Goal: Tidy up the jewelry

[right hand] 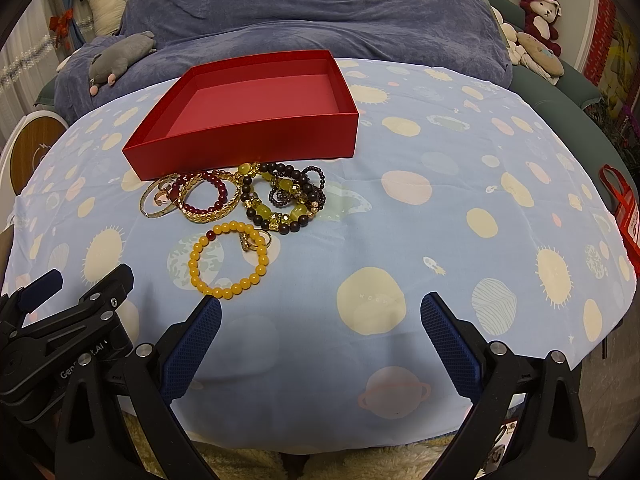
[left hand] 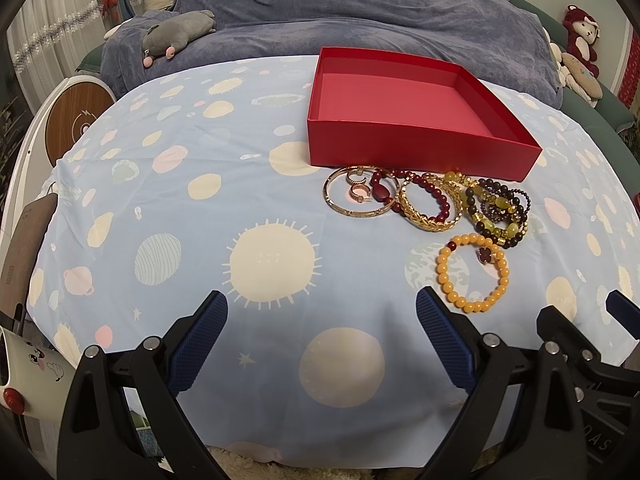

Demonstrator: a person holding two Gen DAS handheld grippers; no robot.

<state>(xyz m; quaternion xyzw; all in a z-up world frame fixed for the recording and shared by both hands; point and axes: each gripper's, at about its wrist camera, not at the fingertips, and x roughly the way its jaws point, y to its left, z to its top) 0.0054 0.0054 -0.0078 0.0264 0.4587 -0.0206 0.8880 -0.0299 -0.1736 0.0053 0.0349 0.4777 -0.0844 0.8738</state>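
An empty red box (left hand: pixel 404 96) (right hand: pixel 256 92) sits on a blue planet-print cloth. In front of it lies a pile of jewelry: a thin gold bangle (left hand: pixel 360 196) (right hand: pixel 158 200) with small rings inside, a gold chain bracelet with dark red beads (left hand: pixel 430 204) (right hand: pixel 208 198), dark and yellow bead bracelets (left hand: pixel 498 210) (right hand: pixel 280 200), and a yellow bead bracelet (left hand: pixel 472 272) (right hand: pixel 230 262) nearest me. My left gripper (left hand: pixel 322 304) is open and empty, left of the yellow bracelet. My right gripper (right hand: pixel 320 308) is open and empty, right of it.
The cloth covers a table (left hand: pixel 180 200) (right hand: pixel 460 220) whose front edge is close to both grippers. A bed with a blue blanket (left hand: pixel 360 8) and a grey plush toy (left hand: pixel 172 34) lies behind. A white mug (left hand: pixel 28 368) is at the left. A red bag (right hand: pixel 624 208) hangs at the right.
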